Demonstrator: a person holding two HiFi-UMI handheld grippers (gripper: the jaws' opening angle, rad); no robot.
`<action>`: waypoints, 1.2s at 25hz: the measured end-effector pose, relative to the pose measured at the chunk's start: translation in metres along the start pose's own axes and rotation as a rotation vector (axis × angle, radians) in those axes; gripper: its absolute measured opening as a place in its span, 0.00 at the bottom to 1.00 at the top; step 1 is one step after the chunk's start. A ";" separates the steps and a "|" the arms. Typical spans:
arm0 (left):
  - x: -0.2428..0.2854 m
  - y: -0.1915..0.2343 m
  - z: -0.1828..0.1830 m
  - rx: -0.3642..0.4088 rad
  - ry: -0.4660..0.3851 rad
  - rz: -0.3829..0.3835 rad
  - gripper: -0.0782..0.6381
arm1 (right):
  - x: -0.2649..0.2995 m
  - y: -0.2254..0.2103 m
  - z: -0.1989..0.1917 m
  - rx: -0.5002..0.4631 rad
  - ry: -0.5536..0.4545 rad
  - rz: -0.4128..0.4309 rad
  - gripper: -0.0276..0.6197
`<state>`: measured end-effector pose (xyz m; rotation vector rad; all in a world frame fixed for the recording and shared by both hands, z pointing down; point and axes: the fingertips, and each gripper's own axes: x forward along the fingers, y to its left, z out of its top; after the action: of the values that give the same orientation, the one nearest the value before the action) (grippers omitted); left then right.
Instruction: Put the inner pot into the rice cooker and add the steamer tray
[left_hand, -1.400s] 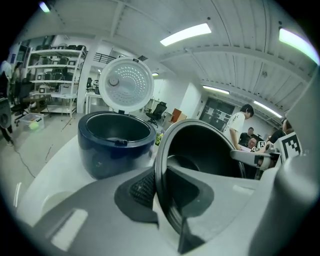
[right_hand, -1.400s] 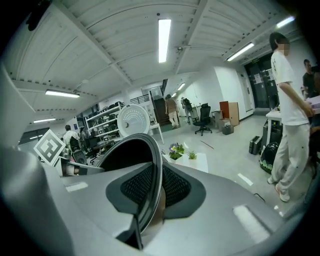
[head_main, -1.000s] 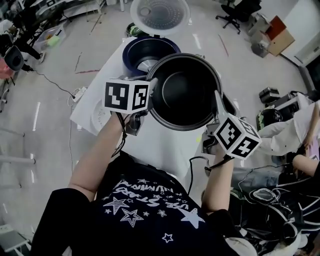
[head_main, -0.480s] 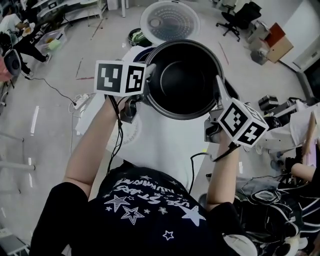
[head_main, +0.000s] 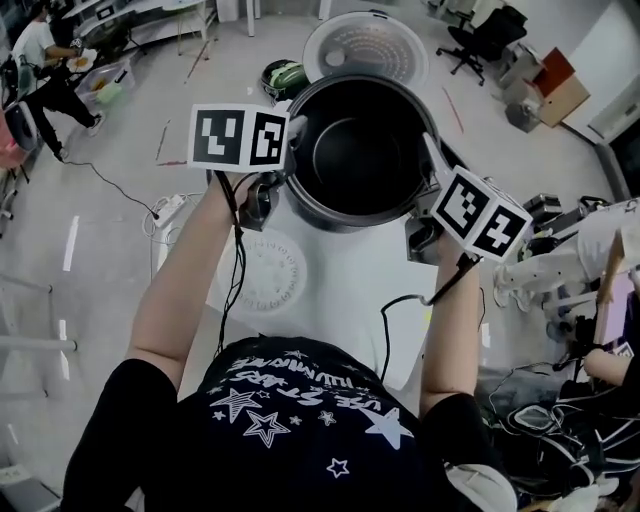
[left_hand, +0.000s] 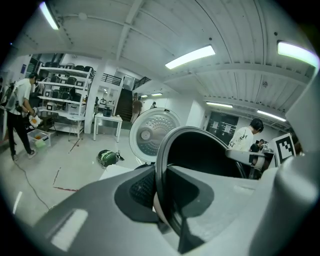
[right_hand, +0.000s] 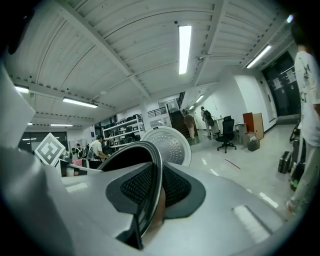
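Observation:
The dark inner pot (head_main: 360, 150) hangs in the air over the far end of the white table (head_main: 340, 300), carried by its rim from both sides. My left gripper (head_main: 291, 152) is shut on the rim's left side, and my right gripper (head_main: 430, 165) is shut on its right side. The left gripper view shows the rim (left_hand: 161, 165) pinched between the pads; the right gripper view shows the same (right_hand: 154, 185). The rice cooker's open lid (head_main: 371, 46) stands just beyond the pot, which hides the cooker's body. The white round steamer tray (head_main: 265, 270) lies flat on the table below my left wrist.
A green bag (head_main: 286, 76) lies on the floor beside the cooker's lid. A power strip (head_main: 168, 206) and cable trail left of the table. A black cord (head_main: 400, 305) crosses the table's right side. People stand at the far left (head_main: 45, 60) and right (head_main: 610, 240).
Both grippers have carried the pot away from me toward the cooker and a little higher. The pot now covers the cooker's body, which showed beyond it earlier.

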<state>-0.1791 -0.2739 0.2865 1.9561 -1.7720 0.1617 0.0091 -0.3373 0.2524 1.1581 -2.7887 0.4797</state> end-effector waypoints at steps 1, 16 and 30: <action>0.009 -0.004 -0.001 0.002 -0.002 0.002 0.19 | 0.003 -0.010 -0.001 0.004 0.001 -0.002 0.17; 0.058 0.058 0.015 0.026 0.109 -0.043 0.19 | 0.081 -0.009 -0.024 0.079 0.119 -0.070 0.18; 0.117 0.080 -0.021 0.028 0.222 -0.039 0.19 | 0.121 -0.048 -0.084 0.092 0.262 -0.125 0.18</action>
<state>-0.2334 -0.3729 0.3738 1.9091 -1.5960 0.3773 -0.0459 -0.4245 0.3674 1.1817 -2.4798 0.6981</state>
